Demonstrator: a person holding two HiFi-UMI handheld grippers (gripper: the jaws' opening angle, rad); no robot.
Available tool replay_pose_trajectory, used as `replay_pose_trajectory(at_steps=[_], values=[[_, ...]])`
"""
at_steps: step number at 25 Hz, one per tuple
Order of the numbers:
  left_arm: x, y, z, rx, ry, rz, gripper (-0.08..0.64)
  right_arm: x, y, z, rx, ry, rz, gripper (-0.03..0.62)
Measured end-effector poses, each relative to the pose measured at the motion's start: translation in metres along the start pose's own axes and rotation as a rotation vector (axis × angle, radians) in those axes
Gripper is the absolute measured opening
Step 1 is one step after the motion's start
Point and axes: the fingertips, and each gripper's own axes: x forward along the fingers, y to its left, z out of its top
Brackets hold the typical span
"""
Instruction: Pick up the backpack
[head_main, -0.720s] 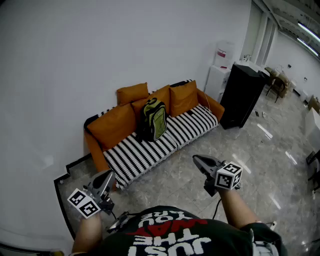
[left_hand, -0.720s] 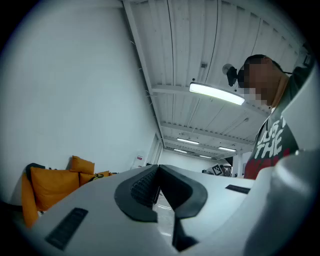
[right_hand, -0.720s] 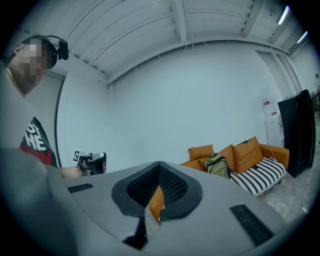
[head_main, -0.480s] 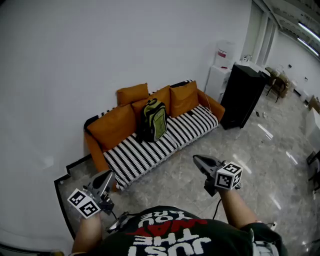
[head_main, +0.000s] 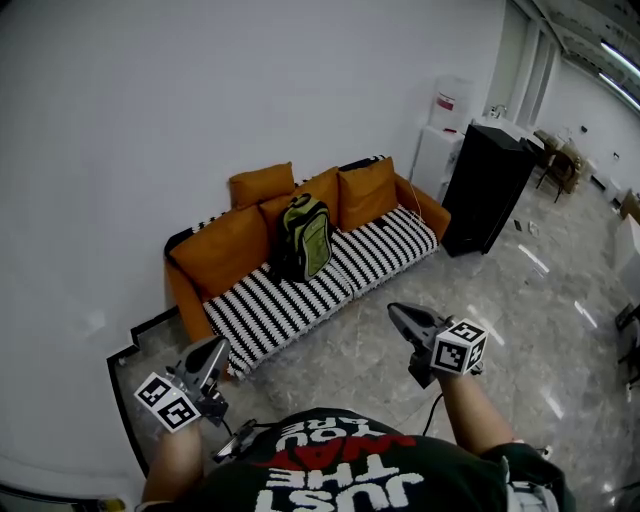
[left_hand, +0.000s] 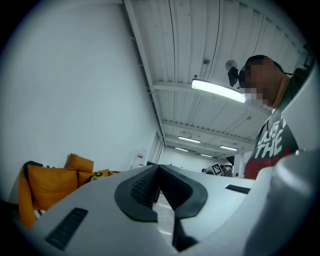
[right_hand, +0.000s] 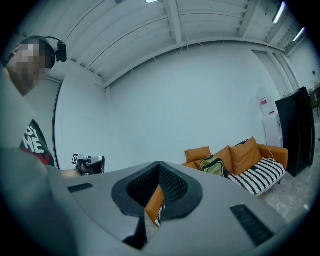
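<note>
A green and black backpack (head_main: 305, 238) stands upright on the sofa's striped seat (head_main: 290, 305), leaning against the orange back cushions. It also shows in the right gripper view, as the backpack (right_hand: 214, 165), and partly in the left gripper view, as the backpack (left_hand: 98, 175). My left gripper (head_main: 213, 352) is low at the left, well short of the sofa, with its jaws shut on nothing. My right gripper (head_main: 400, 318) hangs over the floor in front of the sofa, jaws together and empty. In their own views both the left gripper (left_hand: 159, 172) and the right gripper (right_hand: 160, 170) show tips that meet.
The orange sofa stands against a white wall (head_main: 200, 100). A tall black cabinet (head_main: 482, 185) and a white water dispenser (head_main: 440, 140) stand to its right. Glossy marble floor (head_main: 520, 300) stretches between me and the sofa. Furniture shows at the far right.
The head view has shifted slightly, so the sofa sits a little further left. Both grippers stay shut and almost where they were.
</note>
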Motion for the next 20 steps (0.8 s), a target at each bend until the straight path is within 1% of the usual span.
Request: replay_pose_trajectory(at_steps=[8, 13, 17, 20], values=[[0.050, -0.025, -0.004, 0.017, -0.018, 0.021, 0.014, -0.033, -0.049, 0.014, -0.009, -0.006, 0.032, 0.026], [0.085, -0.035, -0.009, 0.015, -0.004, 0.025, 0.014, -0.050, -0.082, 0.013, -0.017, 0.003, 0.038, 0.026], [0.106, -0.026, -0.016, 0.011, 0.020, 0.021, 0.014, -0.043, -0.102, 0.004, 0.002, 0.018, 0.043, 0.026], [0.117, -0.003, -0.018, -0.003, 0.028, 0.020, 0.014, -0.024, -0.116, 0.002, 0.015, 0.028, 0.032, 0.026]])
